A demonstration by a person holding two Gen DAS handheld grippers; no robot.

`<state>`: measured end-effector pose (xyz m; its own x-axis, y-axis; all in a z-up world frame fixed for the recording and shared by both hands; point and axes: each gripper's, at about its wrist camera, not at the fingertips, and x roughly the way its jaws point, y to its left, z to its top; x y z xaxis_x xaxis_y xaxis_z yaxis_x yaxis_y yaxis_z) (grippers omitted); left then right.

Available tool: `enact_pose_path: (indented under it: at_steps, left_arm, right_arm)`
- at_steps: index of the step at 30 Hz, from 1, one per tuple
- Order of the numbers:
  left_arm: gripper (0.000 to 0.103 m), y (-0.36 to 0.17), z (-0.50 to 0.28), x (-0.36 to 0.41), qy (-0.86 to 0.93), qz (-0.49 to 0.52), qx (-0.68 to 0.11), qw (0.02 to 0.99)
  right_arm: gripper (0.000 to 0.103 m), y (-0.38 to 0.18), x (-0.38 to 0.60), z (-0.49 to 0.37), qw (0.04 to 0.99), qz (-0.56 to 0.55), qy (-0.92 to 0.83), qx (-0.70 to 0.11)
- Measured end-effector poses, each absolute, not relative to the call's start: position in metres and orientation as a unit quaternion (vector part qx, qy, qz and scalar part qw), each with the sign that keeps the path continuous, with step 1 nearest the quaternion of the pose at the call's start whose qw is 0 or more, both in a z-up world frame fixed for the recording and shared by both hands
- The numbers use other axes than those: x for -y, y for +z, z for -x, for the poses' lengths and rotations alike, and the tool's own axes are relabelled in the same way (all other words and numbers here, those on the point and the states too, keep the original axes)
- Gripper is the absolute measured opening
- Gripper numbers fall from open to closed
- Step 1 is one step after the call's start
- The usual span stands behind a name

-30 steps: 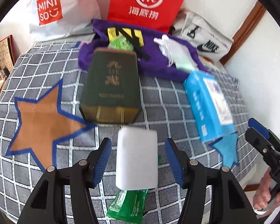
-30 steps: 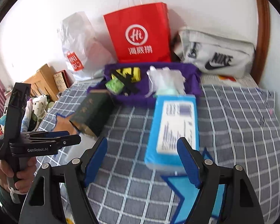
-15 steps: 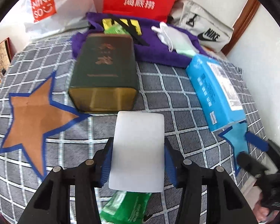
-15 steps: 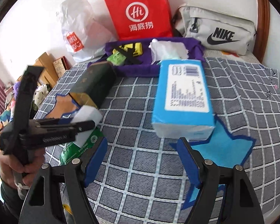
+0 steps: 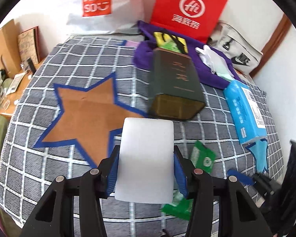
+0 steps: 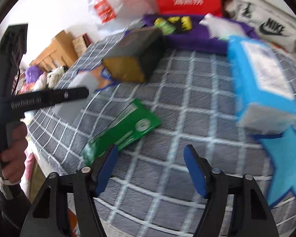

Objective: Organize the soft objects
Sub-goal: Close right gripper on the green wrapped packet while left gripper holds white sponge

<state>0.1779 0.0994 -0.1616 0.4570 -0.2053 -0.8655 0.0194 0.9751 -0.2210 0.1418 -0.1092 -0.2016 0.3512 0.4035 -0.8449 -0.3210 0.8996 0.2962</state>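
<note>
- The left gripper (image 5: 146,167) has its blue pads (image 5: 112,169) pressed flat against both long sides of a white foam block (image 5: 146,160), a smooth, matte rectangle with rounded corners that juts forward past the fingertips.
- The block hangs over the checked bedspread (image 5: 69,63), a grey woven cloth with white grid lines, just off one point of the brown star patch (image 5: 88,110), a flat felt-like shape edged in blue.
- Under and to the right of the block lies a glossy green packet (image 5: 204,158), flat on the cloth.
- The right gripper (image 6: 150,169) stands with its blue-faced fingers wide apart and nothing between them, above bare bedspread near the bed's front edge; the green packet's near end sits just by its left finger.
- Ahead of the block a dark green box (image 5: 175,86), hard-edged with a gold end face, lies on its side, its gold end face close beyond the block's front edge.
- To the right a blue tissue pack (image 6: 262,79), soft and plastic-wrapped, rests with its near end at a blue star patch (image 6: 286,158).
- Between box, pack and packet the cloth is open.
- At the back, a purple cloth (image 5: 205,67) holds small items; a red paper bag (image 5: 187,11) leans on the wall.
</note>
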Motion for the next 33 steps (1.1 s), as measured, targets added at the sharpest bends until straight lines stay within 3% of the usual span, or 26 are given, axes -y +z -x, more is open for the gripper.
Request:
enact_pose_path:
  at_steps: [10,17,20,24,27,33]
  left_arm:
    - [0.048,-0.165,-0.173,-0.133,-0.070,0.132,-0.507,0.849]
    - [0.048,-0.177,-0.171,-0.151,-0.060,0.156,-0.514,0.841]
    - [0.048,-0.180,-0.170,-0.158,-0.054,0.163,-0.516,0.839]
    - [0.048,-0.179,-0.167,-0.158,-0.056,0.166,-0.516,0.839]
    - [0.048,-0.178,-0.168,-0.149,-0.066,0.163,-0.517,0.838]
    - [0.048,-0.171,-0.166,-0.117,-0.088,0.139,-0.521,0.838]
  right_arm:
    - [0.069,-0.207,0.072,-0.151,0.821,-0.070,0.206,-0.528]
    - [0.070,-0.207,0.041,-0.173,0.843,-0.018,0.162,-0.513]
    - [0.057,-0.210,0.029,-0.167,0.855,0.065,0.157,-0.490]
    - [0.037,-0.208,0.050,-0.158,0.854,0.060,0.182,-0.483]
    - [0.030,-0.208,0.070,-0.152,0.852,0.065,0.175,-0.489]
    - [0.028,-0.208,0.126,-0.131,0.858,0.055,0.140,-0.491]
